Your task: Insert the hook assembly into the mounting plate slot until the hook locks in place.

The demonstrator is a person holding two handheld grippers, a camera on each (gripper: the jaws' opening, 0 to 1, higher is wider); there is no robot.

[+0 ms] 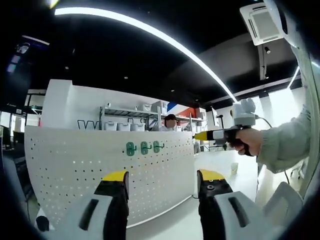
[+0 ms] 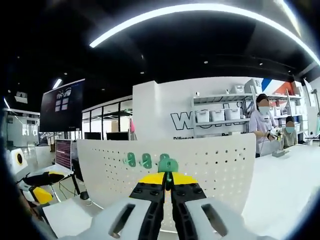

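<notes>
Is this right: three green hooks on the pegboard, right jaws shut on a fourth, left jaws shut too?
Not quite. In the left gripper view the left gripper has its jaws open and empty. The rest stands: three hooks on the pegboard, right gripper shut on a fourth hook.

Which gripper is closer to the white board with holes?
The right. The right gripper holds a green hook up near the pegboard, by the hooks already on it. The left gripper hangs open, farther back.
</notes>
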